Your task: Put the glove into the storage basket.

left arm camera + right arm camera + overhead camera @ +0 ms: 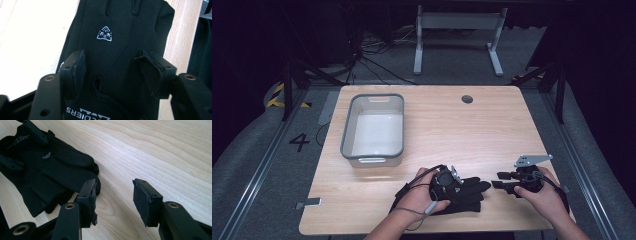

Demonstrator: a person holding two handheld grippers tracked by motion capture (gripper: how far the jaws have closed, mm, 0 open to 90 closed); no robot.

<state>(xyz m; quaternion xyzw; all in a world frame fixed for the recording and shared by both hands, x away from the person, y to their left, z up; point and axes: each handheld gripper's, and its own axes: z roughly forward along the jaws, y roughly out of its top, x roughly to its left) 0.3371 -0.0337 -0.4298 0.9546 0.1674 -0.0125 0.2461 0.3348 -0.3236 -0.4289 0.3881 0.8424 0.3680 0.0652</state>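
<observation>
Two black gloves [464, 195] lie stacked near the front edge of the desk [492, 125], a little right of its middle, fingers pointing toward the right edge. The left gripper [458, 181] sits right over them, its jaws spread wide on either side of the top glove's back, where a small white logo [104, 33] shows; the pads [76, 67] look close to the fabric, though I cannot tell if they touch it. The right gripper [497, 181] waits just beside the glove fingertips, nearer the front right corner, jaws apart with bare wood between them. A grey tub [348, 131] stands well apart, toward the back left corner.
</observation>
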